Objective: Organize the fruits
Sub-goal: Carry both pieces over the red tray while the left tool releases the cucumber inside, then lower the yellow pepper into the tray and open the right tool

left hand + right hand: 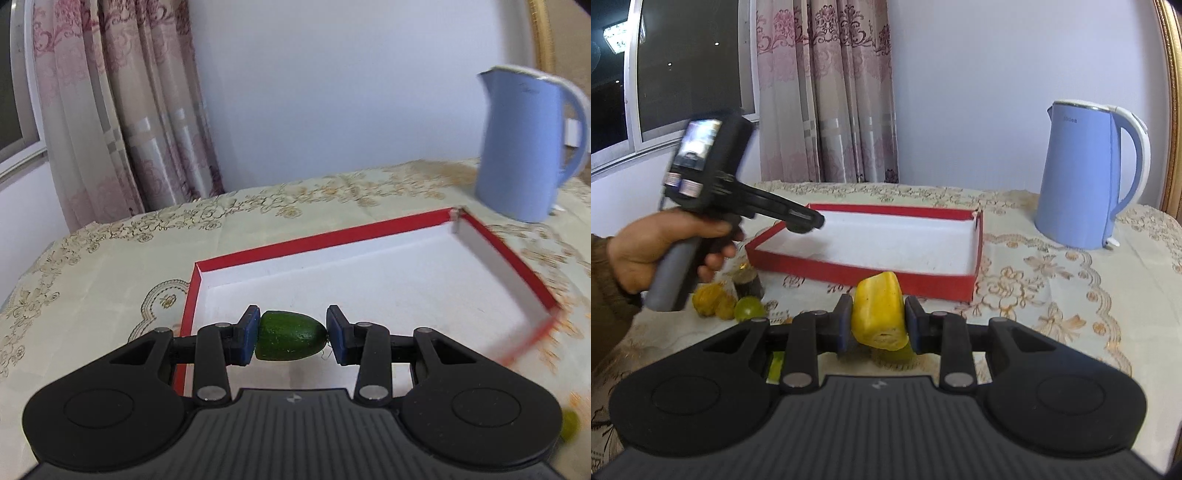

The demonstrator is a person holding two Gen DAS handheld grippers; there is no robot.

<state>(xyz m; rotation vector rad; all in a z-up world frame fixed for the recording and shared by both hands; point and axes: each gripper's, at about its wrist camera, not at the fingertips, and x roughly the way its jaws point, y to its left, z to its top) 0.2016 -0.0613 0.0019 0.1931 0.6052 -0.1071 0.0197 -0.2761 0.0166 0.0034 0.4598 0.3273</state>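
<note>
Both grippers are carrying fruit toward the shallow red cardboard box with a white inside (pixel 369 236).

The left gripper (pixel 291 336) is pinching a small dark-green oval fruit (pixel 290 336) endwise between its jaws, hanging over the box's near-left corner, while the right gripper (pixel 878 326) is pinching a yellow wedge-shaped fruit piece (pixel 879 314) just short of the box's front wall, above the cream floral tabletop (pixel 1052 295). To place well, each piece is probably best lowered close to the white floor before the jaws are spread, since the oval fruit is likely to roll; keeping clear of the red rim matters. More small yellow and green fruits (pixel 727 304) are waiting near the person's hand (pixel 646 247); a pale-blue electric kettle (pixel 1086 173) is standing well apart.
</note>
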